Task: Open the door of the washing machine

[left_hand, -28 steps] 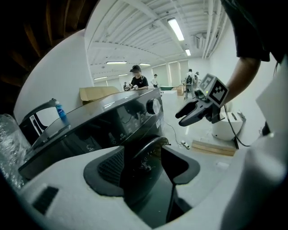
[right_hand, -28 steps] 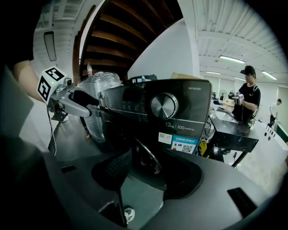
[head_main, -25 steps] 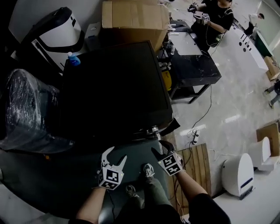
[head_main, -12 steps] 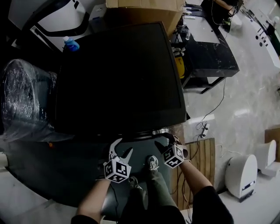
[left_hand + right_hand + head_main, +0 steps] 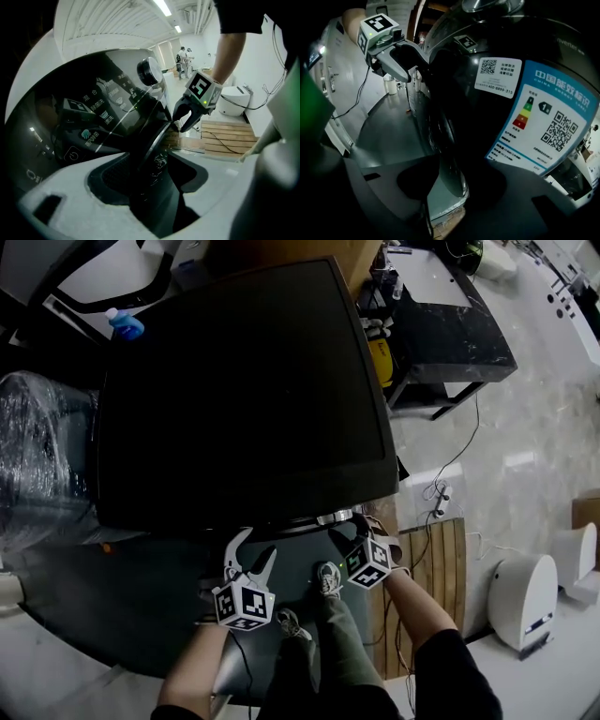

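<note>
The black washing machine (image 5: 244,399) fills the head view from above, its front edge toward me. My left gripper (image 5: 251,551) hangs just before that front, fingers spread. In the left gripper view the control panel and its knob (image 5: 149,71) show, and the round door's rim (image 5: 154,145) runs between the open jaws without touching them. My right gripper (image 5: 347,532) is at the front's right end. Its jaws are closing, with the door's chrome rim (image 5: 447,154) between them and gaps still on both sides. Each gripper view shows the other gripper beside the door: the right gripper (image 5: 186,119) and the left gripper (image 5: 405,58).
A plastic-wrapped bundle (image 5: 37,465) stands left of the machine, and a blue bottle (image 5: 124,324) sits behind it. A black table (image 5: 450,324) is at the upper right. Cables (image 5: 436,498), a wooden pallet (image 5: 427,568) and a white device (image 5: 523,601) lie right. My shoes (image 5: 326,577) are on a dark mat.
Both grippers have sunk and drawn in close to the machine's front. The head view has leaned further over the machine's top.
</note>
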### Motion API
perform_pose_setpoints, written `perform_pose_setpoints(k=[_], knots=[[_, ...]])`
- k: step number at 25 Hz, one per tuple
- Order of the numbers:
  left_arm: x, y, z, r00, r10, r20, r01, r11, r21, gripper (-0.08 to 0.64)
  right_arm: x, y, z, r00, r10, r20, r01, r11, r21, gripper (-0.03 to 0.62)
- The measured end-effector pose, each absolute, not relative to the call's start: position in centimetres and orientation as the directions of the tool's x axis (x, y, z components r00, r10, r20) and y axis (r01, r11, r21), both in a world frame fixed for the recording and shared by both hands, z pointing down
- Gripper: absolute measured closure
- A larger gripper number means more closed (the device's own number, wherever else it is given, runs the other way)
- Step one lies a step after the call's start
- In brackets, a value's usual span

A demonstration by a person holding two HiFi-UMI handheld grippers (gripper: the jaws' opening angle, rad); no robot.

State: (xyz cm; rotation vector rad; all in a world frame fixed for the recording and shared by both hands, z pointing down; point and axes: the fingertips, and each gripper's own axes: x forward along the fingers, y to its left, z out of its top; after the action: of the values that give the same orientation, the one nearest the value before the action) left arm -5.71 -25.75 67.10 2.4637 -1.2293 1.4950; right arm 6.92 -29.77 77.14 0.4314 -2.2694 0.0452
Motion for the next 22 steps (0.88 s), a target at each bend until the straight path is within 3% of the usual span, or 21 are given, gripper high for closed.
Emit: perform_pose_setpoints(k=[3, 5, 22], knots=[[-5.87, -26.13, 67.14, 0.198, -0.629, 0.752, -0.599, -0.685, -0.415, 0.317, 6.87, -30.02, 77.22, -0.609, -0.317, 0.727, -0.347, 0.931, 0.116, 0.426], [-6.15, -26.32, 67.04, 0.174, -0.641, 0.748, -0.594, -0.674, -0.440, 0.371, 6.78, -30.00, 77.23, -0.602, -0.316, 0.733, -0.352, 0.929, 0.113, 0.430], [-5.85, -25.82, 67.00, 0.197, -0.616, 0.763, -0.606, -0.688, -0.400, 0.402, 7.28, -29.62, 77.22, -0.561, -0.384, 0.733, -0.436, 0.890, 0.132, 0.442]])
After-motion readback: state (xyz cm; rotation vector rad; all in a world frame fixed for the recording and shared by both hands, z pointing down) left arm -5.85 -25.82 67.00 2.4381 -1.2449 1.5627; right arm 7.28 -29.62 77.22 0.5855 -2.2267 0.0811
